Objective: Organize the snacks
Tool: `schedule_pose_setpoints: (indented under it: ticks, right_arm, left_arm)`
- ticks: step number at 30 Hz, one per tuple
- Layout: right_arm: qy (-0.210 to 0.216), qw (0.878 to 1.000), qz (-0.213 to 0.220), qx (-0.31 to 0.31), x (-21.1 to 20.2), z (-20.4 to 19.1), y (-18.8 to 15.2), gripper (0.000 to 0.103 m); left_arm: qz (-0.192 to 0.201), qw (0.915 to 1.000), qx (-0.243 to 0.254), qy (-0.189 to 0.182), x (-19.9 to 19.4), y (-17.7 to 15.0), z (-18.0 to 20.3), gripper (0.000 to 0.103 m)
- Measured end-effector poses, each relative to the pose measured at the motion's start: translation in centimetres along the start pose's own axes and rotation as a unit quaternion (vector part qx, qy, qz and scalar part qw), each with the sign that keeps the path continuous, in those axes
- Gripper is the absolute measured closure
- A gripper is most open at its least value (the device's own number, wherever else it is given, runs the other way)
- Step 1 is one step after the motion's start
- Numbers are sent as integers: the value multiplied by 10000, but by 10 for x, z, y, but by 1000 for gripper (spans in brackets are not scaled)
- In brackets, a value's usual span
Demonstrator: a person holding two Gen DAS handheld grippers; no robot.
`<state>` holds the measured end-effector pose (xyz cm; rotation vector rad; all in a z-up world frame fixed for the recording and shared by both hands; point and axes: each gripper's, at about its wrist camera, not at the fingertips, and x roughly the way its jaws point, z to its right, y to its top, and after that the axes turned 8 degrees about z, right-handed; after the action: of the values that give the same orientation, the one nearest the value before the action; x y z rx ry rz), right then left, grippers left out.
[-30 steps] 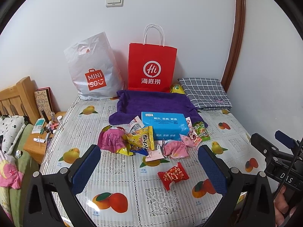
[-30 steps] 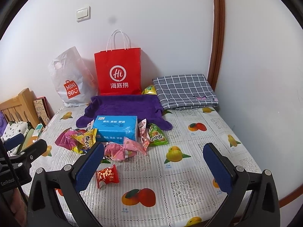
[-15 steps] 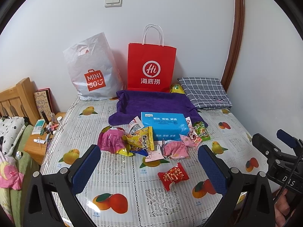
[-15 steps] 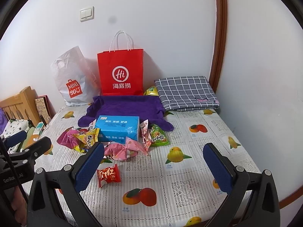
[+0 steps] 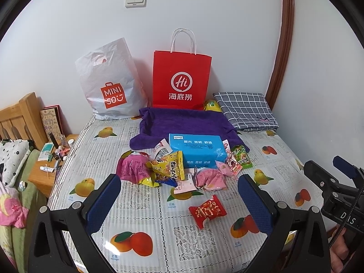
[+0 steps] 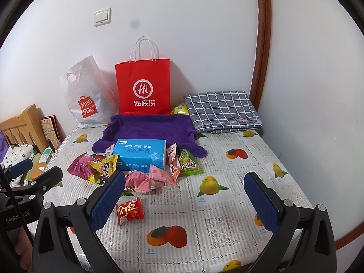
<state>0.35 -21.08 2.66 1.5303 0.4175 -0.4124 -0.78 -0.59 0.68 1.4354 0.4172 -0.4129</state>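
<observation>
Several snack packets lie in a heap on the fruit-print tablecloth [image 5: 141, 213]: a magenta one [image 5: 132, 168], a yellow one [image 5: 169, 167], pink ones [image 5: 210, 178], a green one [image 5: 242, 157] and a lone red one [image 5: 207, 210] nearest me. A blue tissue box [image 5: 196, 150] stands behind them on a purple cloth [image 5: 182, 120]. My left gripper [image 5: 179, 201] is open and empty above the near table. My right gripper [image 6: 184, 199] is open and empty; the red packet [image 6: 129, 211] lies by its left finger.
A red paper bag [image 5: 182, 79] and a white Miniso plastic bag [image 5: 111, 84] stand against the back wall. A folded checked cloth [image 5: 245, 110] lies at the back right. A wooden bedside shelf with small items [image 5: 52, 159] stands to the left.
Both grippers have drifted slightly; the right wrist view has shifted a little, bringing the table contents rightward. Nothing on the table moved.
</observation>
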Motion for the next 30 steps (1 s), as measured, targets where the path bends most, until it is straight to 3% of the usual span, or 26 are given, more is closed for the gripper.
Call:
schedule_pose_setpoints:
  ticks: [30]
  right_arm:
    - [15, 10000, -13, 42, -1, -1, -3, 1]
  left_arm:
    - [39, 10000, 11, 11, -3, -2, 3, 0]
